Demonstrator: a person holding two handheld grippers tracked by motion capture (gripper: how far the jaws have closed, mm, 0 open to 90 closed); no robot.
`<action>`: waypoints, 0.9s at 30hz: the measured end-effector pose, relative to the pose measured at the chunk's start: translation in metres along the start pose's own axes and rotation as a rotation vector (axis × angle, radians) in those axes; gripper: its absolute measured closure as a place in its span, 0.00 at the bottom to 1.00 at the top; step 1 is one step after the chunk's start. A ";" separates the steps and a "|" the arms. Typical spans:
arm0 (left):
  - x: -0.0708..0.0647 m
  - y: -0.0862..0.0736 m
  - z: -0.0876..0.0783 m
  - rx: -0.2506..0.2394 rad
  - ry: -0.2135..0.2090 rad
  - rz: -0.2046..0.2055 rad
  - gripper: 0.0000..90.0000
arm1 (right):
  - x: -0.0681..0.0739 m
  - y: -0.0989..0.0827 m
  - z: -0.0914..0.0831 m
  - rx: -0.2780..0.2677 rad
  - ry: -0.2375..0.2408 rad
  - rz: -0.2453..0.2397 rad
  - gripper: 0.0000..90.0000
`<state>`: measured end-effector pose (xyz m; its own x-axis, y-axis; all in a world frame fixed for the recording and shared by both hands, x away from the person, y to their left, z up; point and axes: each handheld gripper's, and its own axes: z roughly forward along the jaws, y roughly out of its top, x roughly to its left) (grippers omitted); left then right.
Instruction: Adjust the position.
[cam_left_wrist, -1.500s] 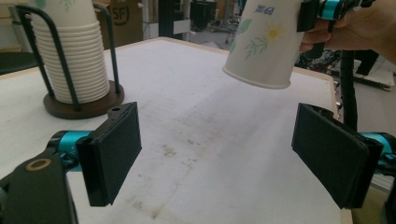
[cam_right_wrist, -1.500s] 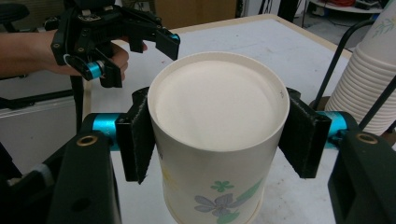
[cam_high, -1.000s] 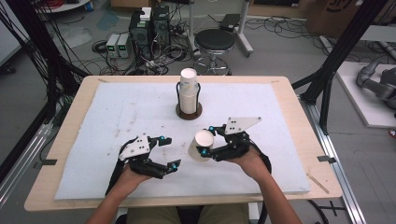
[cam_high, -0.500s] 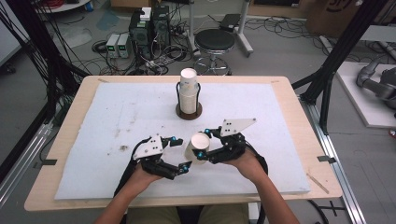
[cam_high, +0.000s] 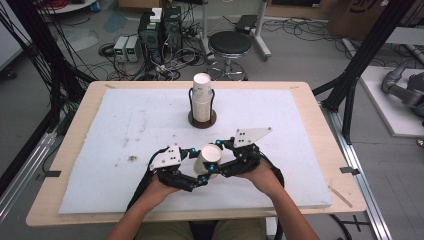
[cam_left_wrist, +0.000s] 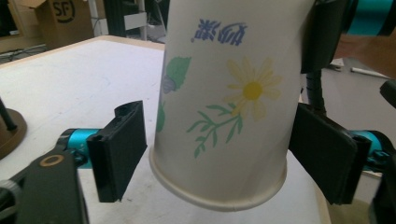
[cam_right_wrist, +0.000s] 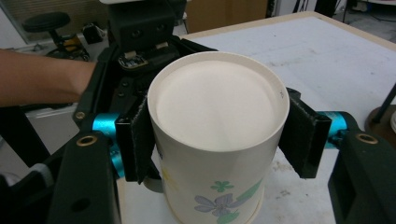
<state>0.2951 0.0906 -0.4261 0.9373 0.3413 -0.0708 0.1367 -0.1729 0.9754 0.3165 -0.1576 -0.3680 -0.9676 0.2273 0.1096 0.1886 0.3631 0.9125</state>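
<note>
paper cup (cam_high: 209, 159) sits clamped in your right gripper (cam_high: 216, 156), upside down, while your left gripper (cam_high: 196, 166) spreads wide around it.

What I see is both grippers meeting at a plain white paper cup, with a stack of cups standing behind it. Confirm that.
Not plain: the left gripper view shows a yellow flower, green leaves and blue writing on the paper cup. Otherwise right: the left gripper and right gripper meet at it, with the stack of cups standing behind.

Each black hand-held gripper (cam_high: 197, 168) has teal joints and a grey plate.
</note>
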 end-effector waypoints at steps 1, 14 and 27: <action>0.000 0.000 0.000 -0.001 -0.004 0.000 0.24 | 0.000 0.000 0.000 0.000 0.000 0.000 0.40; 0.003 0.005 -0.005 0.057 -0.021 0.029 0.39 | -0.004 -0.004 -0.001 -0.010 -0.002 0.055 0.19; 0.013 0.035 -0.013 0.299 -0.030 0.092 0.40 | -0.005 -0.004 -0.015 -0.007 -0.004 0.013 0.19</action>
<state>0.3084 0.1008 -0.3907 0.9584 0.2853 0.0044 0.1352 -0.4677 0.8735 0.3184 -0.1741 -0.3659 -0.9644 0.2357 0.1196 0.1997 0.3535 0.9139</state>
